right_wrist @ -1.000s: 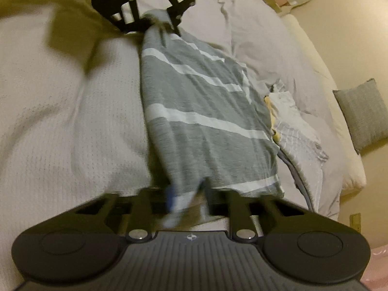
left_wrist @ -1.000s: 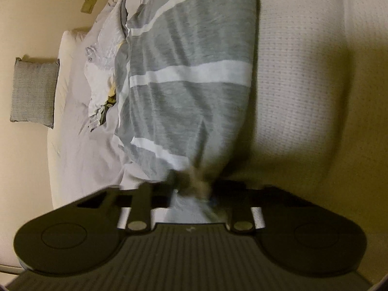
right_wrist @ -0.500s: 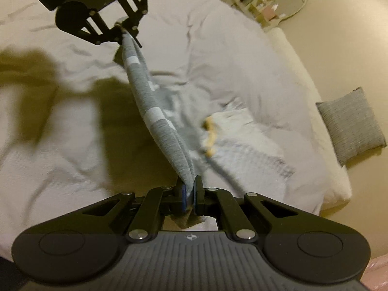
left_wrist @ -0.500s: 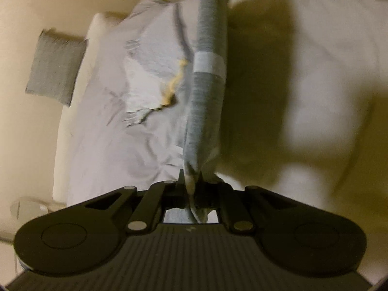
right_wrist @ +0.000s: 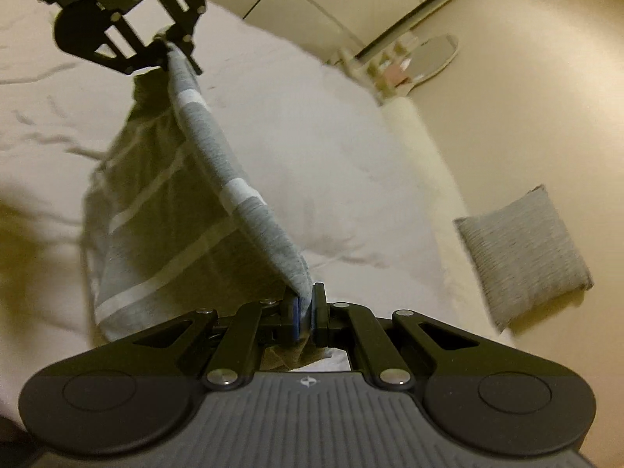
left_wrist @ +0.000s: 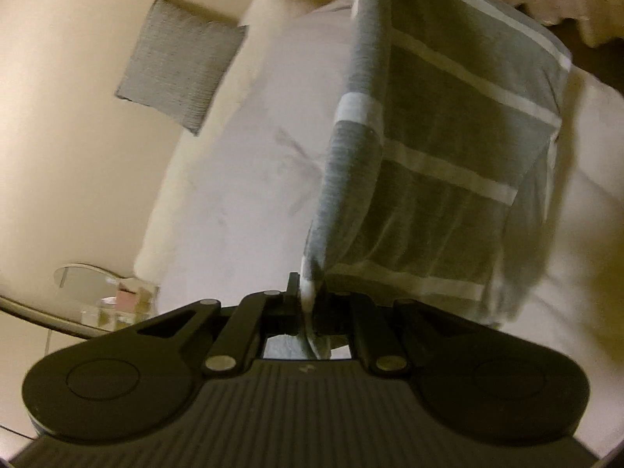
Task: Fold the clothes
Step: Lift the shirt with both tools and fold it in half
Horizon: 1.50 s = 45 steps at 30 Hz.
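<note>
Grippers [right_wrist: 306, 304] stretching grey white-striped garment [right_wrist: 156, 210]

Black tool [right_wrist: 306, 312], ribbed grey housing, silver screws, blue pad

Wide bed in pale rumpled bedding [right_wrist: 319, 163]; grey textured square cushion [right_wrist: 524, 251] against beige wall [right_wrist: 546, 109]; warm dim light.

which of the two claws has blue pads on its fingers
The right claw: blue pad edges show where it pinches the striped grey garment. The left claw shows only black fingers.
</note>
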### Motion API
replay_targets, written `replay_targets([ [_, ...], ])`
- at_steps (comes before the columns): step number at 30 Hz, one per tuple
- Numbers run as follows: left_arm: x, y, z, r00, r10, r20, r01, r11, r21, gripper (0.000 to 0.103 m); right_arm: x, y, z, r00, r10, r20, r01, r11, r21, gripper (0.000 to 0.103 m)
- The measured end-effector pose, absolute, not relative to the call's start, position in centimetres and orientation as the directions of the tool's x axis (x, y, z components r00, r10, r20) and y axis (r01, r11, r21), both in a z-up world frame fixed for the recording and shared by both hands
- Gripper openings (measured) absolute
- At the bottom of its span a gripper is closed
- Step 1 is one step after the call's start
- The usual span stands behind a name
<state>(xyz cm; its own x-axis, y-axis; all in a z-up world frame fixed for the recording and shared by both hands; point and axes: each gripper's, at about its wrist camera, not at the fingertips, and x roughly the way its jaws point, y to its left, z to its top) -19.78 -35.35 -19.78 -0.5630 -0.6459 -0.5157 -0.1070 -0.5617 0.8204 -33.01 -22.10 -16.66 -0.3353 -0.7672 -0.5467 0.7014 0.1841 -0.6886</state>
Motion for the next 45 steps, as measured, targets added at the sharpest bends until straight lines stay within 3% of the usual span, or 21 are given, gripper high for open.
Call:
replay_targets([
  [5, -26.7, -37.2, -17.7, -0.527, -0.710, -0.467, -0.003, -0.548, 0.837, 0.004, -41.4, -25.5, -14.5, -0.299, -0.837, -0.459, 0.646, 0.176, -0.743, 0.001],
  [8, -29.9, -37.0, -19.6, -0.505, -0.708, -0.494, 0.001, -0.573, 0.820, 0.004, -45.0, -26.4, -16.2, -0.284, -0.838, -0.467, 0.639, 0.198, -0.743, 0.001],
  [16, -33.8, -33.1, -35.3, -0.362, -0.599, -0.714, -0.128, -0.727, 0.675, 0.006, -50.0, -25.8, -32.3, -0.240, -0.692, -0.680, 0.643, 0.411, -0.646, 0.000],
  [19, -33.5, -31.3, -39.0, -0.338, -0.592, -0.731, -0.157, -0.731, 0.664, 0.008, -50.6, -25.3, -36.1, -0.233, -0.642, -0.731, 0.659, 0.449, -0.604, 0.000],
  [25, -32.6, -30.8, -39.0, -0.362, -0.619, -0.697, -0.111, -0.713, 0.692, 0.020, -50.8, -24.1, -37.1, -0.250, -0.641, -0.726, 0.640, 0.453, -0.621, 0.005],
  [28, -32.9, -30.9, -38.6, -0.367, -0.626, -0.687, -0.108, -0.705, 0.701, 0.019, -50.9, -23.7, -37.0, -0.250, -0.636, -0.730, 0.640, 0.458, -0.617, 0.003],
  [32, -33.4, -31.1, -39.4, -0.360, -0.631, -0.687, -0.100, -0.706, 0.701, 0.006, -50.9, -23.5, -37.3, -0.241, -0.631, -0.737, 0.651, 0.459, -0.605, 0.000],
  [40, -32.7, -29.9, -38.7, -0.365, -0.637, -0.679, -0.036, -0.719, 0.694, 0.006, -50.9, -22.7, -37.3, -0.240, -0.617, -0.750, 0.656, 0.466, -0.594, 0.000],
  [45, -32.5, -30.2, -40.3, -0.331, -0.652, -0.682, -0.051, -0.709, 0.703, 0.013, -50.6, -23.4, -39.1, -0.257, -0.587, -0.767, 0.631, 0.500, -0.594, 0.001],
])
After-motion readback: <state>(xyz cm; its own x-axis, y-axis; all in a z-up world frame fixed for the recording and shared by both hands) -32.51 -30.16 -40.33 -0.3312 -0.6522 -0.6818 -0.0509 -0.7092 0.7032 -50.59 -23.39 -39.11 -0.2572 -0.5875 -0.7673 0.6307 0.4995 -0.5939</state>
